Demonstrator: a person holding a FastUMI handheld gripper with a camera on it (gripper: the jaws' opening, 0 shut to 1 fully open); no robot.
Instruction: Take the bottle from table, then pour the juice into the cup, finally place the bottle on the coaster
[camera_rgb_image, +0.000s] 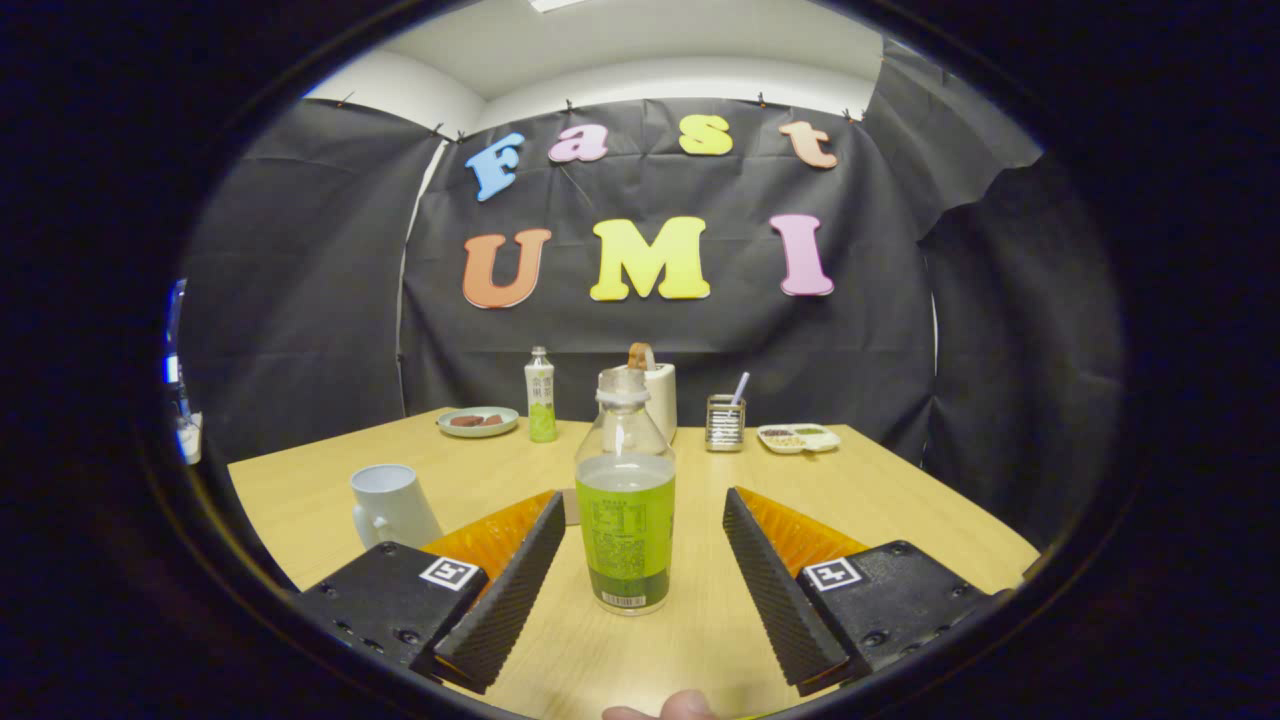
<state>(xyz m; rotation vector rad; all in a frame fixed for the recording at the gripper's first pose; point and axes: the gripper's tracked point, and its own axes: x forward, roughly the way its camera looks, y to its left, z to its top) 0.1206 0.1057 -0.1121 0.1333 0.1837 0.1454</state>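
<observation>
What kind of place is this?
Probably a staged test booth, not a home: black cloth walls surround one wooden table with props. The open gripper straddles a bottle beside a cup.

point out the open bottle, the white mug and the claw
open bottle (626, 530): gripper view, on its green label
white mug (392, 508): gripper view, on its side wall
claw (640, 545): gripper view, open, midway between its fingertips
</observation>
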